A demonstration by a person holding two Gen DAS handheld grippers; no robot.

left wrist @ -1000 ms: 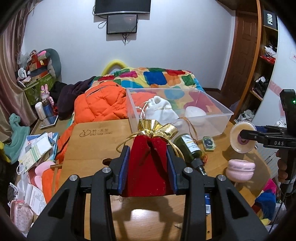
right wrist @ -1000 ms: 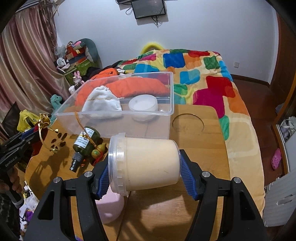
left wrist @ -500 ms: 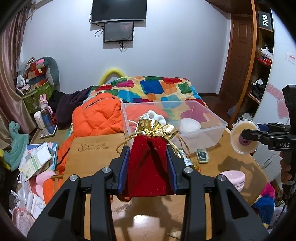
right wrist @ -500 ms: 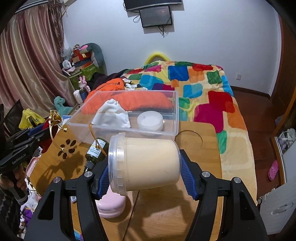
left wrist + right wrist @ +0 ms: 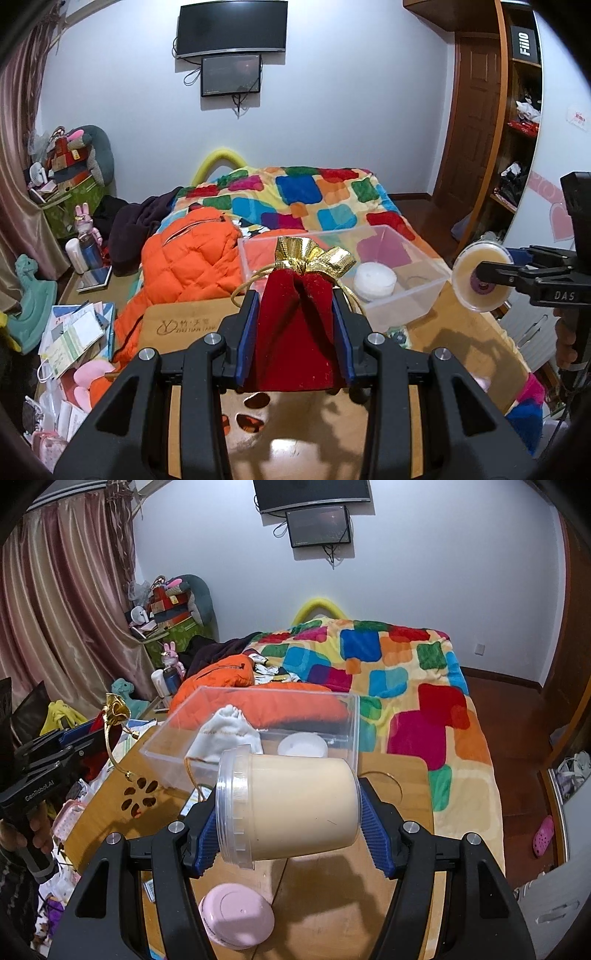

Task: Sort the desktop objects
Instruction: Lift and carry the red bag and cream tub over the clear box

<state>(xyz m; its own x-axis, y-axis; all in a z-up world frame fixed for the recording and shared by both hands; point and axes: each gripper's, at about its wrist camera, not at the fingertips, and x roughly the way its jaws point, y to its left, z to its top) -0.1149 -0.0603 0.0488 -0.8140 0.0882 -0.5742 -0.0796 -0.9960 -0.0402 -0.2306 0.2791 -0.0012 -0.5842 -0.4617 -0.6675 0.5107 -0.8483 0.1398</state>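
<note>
Both my grippers have risen off the desk (image 5: 399, 893) since a second ago. Left gripper (image 5: 295, 332) clamps the pouch (image 5: 295, 343), right gripper (image 5: 286, 814) clamps the jar (image 5: 295, 808); both look ready for the bin (image 5: 332, 716).

A bed (image 5: 314, 206) with a multicoloured patchwork blanket is standing against the white wall (image 5: 351, 110). Above the bed, two dark screens (image 5: 232, 33) are hanging on that wall, cables trailing below. Left of the bed, pink curtains (image 5: 62, 609) are hanging. Right of the bed, a brown wooden door (image 5: 469, 129) and open shelving (image 5: 521, 122) are standing. Reddish-brown flooring (image 5: 517, 720) is showing right of the bed.
</note>
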